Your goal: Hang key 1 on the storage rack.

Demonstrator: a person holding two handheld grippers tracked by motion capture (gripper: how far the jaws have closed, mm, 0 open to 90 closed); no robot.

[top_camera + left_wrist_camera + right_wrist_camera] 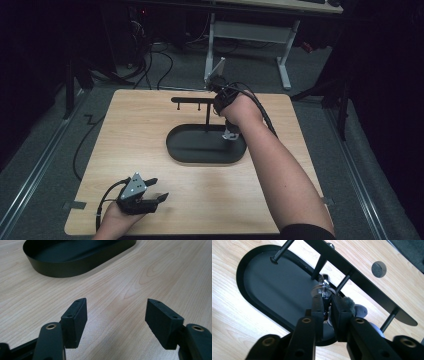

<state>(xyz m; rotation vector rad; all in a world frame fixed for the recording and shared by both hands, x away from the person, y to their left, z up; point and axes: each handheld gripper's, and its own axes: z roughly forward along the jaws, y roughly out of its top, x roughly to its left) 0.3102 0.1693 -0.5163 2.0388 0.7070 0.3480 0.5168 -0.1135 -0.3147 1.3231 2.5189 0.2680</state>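
The right gripper (pixel 327 303) pinches a small clear-and-metal clasp with a ring (pixel 323 287), its jaws pressed close on it just under the crossbar of a black hanger stand (pixel 192 100). We see a grey fuzzy piece (pixel 353 308) hanging just behind the jaws; we cannot tell what it is. The right forearm (pixel 285 175) reaches diagonally across the worktop (pixel 125 145) from the near right corner, the hand (pixel 240 107) raised above the stand's oval black tray (pixel 205 150).

The left gripper (pixel 150 197) rests low at the near left of the worktop, held in the left hand (pixel 115 220), its jaws spread wide with bare wood between them. In the left gripper view we see the tray's wall (pixel 75 267) well ahead of the open jaws.

The worktop is pale wood with rounded corners. Around it we see grey floor, black cables (pixel 85 145) trailing off the left side, and beyond it a white-legged desk (pixel 250 35) in a dim room.
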